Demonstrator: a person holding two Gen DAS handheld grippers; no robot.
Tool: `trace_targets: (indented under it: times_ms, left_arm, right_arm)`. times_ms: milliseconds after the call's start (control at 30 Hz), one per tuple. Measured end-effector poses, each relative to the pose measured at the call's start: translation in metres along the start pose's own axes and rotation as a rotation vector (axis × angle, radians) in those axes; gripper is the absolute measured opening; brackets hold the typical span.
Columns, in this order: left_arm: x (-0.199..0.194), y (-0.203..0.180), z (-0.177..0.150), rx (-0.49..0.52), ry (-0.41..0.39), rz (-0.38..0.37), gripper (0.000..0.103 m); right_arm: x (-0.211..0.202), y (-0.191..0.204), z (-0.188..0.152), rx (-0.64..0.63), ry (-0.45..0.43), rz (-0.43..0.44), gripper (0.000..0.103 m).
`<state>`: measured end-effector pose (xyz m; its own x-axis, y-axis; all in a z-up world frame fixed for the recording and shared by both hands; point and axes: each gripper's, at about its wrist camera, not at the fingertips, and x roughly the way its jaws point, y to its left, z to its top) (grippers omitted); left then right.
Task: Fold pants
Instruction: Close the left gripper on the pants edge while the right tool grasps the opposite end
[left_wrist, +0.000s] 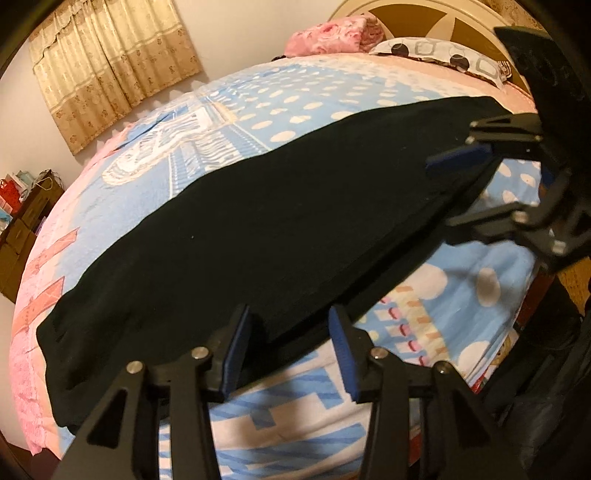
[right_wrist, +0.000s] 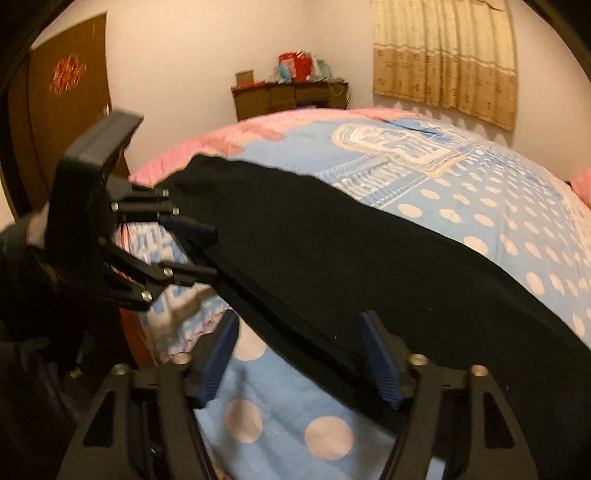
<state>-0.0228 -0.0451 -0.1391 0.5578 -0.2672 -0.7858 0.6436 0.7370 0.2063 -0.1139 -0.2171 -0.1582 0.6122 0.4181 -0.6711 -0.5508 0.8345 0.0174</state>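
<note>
Between the parted pads of each hand-held gripper (left_wrist: 291, 354) (right_wrist: 306, 356) lies the black pants' (left_wrist: 258, 221) near edge, unclamped.

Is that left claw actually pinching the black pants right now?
Apart. In the left wrist view, the left claw stands open, its blue pads either side of the black pants' edge with visible gaps.

The pants (left_wrist: 258, 221) run out of the right wrist view at its right edge, that end unseen. The right gripper (left_wrist: 476, 188) hides their near corner in the left wrist view. Items on the dresser (right_wrist: 288, 92) (far wall) are too small to identify.
</note>
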Motion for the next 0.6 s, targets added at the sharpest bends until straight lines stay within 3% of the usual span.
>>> trace_targets:
  times_ms: [67, 167, 267, 333, 433, 600]
  left_arm:
    - [0.0, 0.001, 0.0, -0.001, -0.006, -0.008, 0.046]
    - [-0.001, 0.002, -0.001, -0.009, -0.011, -0.018, 0.046]
    - [-0.001, 0.002, -0.003, -0.01, -0.012, -0.027, 0.044]
    - [-0.001, 0.002, -0.005, -0.006, -0.01, -0.04, 0.027]
    - [-0.002, 0.0, -0.006, 0.008, -0.017, -0.036, 0.012]
    - [-0.01, -0.001, -0.008, 0.012, -0.03, -0.024, 0.005]
  right_arm:
    - [0.011, -0.002, 0.001, -0.014, 0.036, -0.011, 0.042]
    - [0.019, 0.002, 0.001, -0.054, 0.056, -0.025, 0.041]
    - [0.021, 0.006, 0.001, -0.078, 0.066, -0.019, 0.021]
    - [0.023, 0.008, 0.0, -0.092, 0.078, -0.017, 0.01]
    - [0.024, 0.012, -0.002, -0.12, 0.091, -0.02, 0.003]
    - [0.014, 0.006, 0.001, -0.068, 0.067, 0.002, 0.002]
